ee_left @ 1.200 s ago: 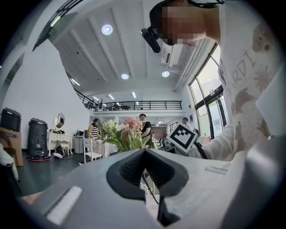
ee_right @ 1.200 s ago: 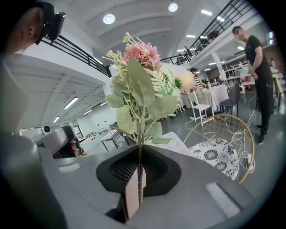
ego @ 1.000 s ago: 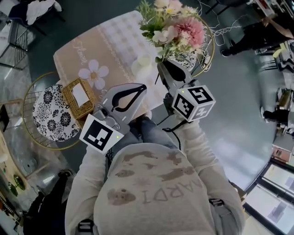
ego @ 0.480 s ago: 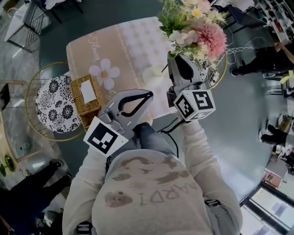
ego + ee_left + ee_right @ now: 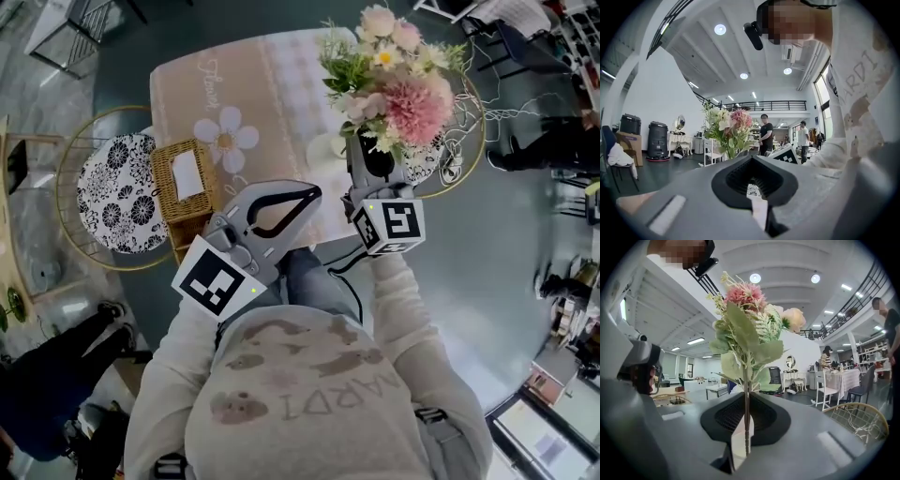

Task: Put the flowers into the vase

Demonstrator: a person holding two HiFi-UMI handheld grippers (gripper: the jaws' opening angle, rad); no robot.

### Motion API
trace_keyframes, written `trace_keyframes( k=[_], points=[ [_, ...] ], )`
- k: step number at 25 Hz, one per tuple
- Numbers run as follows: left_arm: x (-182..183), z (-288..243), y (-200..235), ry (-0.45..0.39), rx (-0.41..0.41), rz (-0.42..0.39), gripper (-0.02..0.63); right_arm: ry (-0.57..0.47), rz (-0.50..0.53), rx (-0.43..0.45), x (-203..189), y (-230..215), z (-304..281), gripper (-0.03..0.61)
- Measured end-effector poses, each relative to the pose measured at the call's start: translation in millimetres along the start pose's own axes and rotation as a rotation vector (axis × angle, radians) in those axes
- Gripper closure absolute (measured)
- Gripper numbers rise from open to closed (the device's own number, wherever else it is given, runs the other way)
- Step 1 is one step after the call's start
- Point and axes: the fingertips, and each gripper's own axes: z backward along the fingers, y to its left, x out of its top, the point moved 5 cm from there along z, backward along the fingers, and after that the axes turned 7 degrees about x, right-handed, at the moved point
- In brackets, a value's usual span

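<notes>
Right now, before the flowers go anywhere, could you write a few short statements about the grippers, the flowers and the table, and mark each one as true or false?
1. The right gripper is shut on the stem of the bouquet. True.
2. The left gripper holds a flower too. False: its jaws are together with nothing between them.
3. The bouquet has a big pink flower. True.
4. The tablecloth is plain. False: a white flower print is on it.
5. The bouquet stands in a vase. False: only the right gripper holds it, and no vase is around its stem.
</notes>
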Motion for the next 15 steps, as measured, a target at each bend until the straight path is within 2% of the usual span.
trace_keyframes(
  k=[7,15],
  points=[
    [-6,-2,-3,0.015,0.004,-0.002,0.612,0.062,0.017,0.004,-33,0,7,0.52],
    [-7,-5,-5,0.031,0.001,-0.004,0.612,0.179,0.1,0.013,-52,5,8,0.5]
  ],
)
